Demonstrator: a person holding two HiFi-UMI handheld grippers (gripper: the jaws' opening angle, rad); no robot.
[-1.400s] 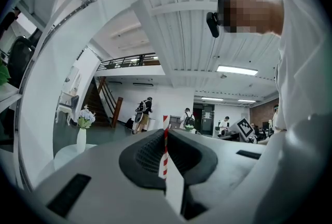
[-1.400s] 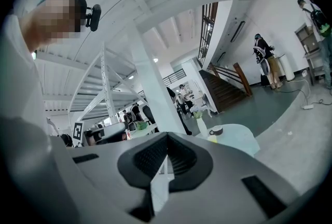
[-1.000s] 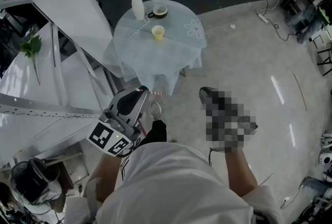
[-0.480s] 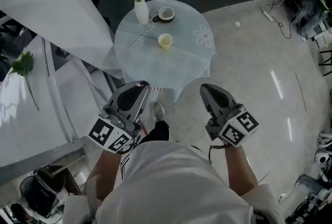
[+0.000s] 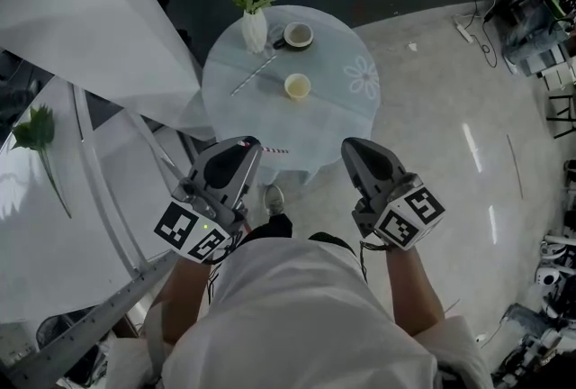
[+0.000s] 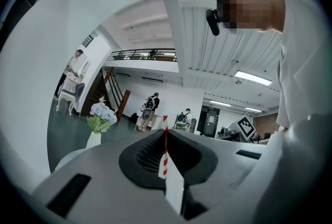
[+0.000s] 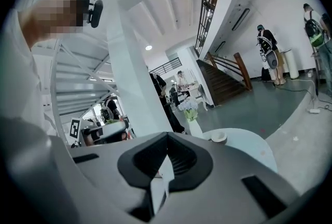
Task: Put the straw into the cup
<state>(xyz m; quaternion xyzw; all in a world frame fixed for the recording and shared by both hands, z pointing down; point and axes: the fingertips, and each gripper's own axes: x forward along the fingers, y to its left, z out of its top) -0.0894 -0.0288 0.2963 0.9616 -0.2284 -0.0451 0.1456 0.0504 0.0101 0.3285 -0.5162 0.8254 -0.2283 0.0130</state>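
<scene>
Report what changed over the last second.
The person carried both grippers toward the round table, now nearer in the head view. Unchanged: the left gripper stays shut on the striped straw, the right gripper is shut and empty, the yellow cup and vase stand where they were.

1. Can't see most of striped straw (image 5: 275,149): swallowed by left claw (image 5: 249,145), only tip out.
2. Can't tell contents of yellow cup (image 5: 297,87) or mug (image 5: 298,35): too small.
3. Can't follow near rim of desk (image 5: 270,122): partly behind left claw and right claw (image 5: 353,145).
4. Left gripper view: can't see straw's lower end, sunk between jaws.
</scene>
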